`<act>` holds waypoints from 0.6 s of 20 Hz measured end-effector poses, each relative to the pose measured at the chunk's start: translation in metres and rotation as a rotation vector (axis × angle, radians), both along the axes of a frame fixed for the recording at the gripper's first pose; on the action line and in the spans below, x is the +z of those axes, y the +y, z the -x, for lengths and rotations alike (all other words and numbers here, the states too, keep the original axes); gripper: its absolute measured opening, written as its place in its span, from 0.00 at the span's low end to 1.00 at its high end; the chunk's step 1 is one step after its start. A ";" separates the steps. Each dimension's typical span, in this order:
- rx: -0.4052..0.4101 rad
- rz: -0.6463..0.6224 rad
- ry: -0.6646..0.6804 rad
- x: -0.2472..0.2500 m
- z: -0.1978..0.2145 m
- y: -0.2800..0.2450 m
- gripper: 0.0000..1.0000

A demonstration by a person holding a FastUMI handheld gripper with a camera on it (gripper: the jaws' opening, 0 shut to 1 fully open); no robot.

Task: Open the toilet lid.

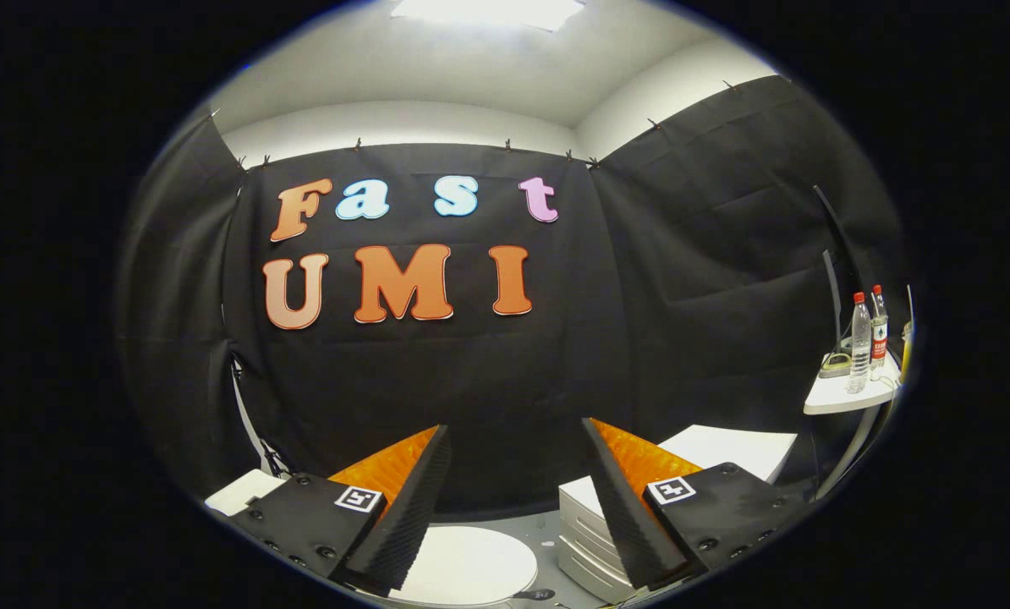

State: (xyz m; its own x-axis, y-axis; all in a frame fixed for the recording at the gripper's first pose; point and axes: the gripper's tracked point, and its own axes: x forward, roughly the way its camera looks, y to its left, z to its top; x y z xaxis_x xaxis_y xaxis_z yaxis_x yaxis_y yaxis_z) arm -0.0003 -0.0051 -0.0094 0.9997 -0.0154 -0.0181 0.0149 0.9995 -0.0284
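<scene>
A white, rounded toilet lid [471, 565] lies flat and closed low down, beneath and between my two fingers. My gripper [515, 433] is held above it and is open, with a wide gap between the fingertips and nothing in it. The left finger [403, 516] hides part of the lid's left side. The fingers point at the black cloth wall beyond the toilet rather than down at the lid.
A white drawer unit [585, 541] stands just right of the toilet, partly behind the right finger. Behind it is a white table top [738, 448]. A small white shelf [848, 396] farther right carries two plastic water bottles [860, 342]. A white box [243, 491] sits left.
</scene>
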 end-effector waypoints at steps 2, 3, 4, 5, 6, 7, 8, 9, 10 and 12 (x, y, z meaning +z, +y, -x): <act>-0.004 -0.008 0.001 -0.010 -0.003 -0.003 0.98; -0.008 -0.013 -0.001 -0.016 -0.006 -0.006 0.98; -0.013 -0.019 -0.007 -0.024 -0.007 -0.008 0.98; -0.019 -0.027 -0.010 -0.033 -0.008 -0.011 0.98; -0.026 -0.038 -0.012 -0.043 -0.011 -0.015 0.98; -0.035 -0.050 -0.010 -0.056 -0.011 -0.020 0.98; -0.041 -0.064 -0.007 -0.069 -0.013 -0.023 0.98; -0.048 -0.079 -0.001 -0.082 -0.013 -0.026 0.98; -0.056 -0.094 0.007 -0.096 -0.013 -0.030 0.98; -0.077 -0.120 0.030 -0.126 -0.014 -0.040 0.98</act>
State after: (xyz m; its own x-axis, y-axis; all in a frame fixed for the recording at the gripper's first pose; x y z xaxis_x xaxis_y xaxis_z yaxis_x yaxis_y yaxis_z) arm 0.0135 -0.0449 -0.1359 0.9946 -0.0883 -0.0538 0.0929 0.9916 0.0899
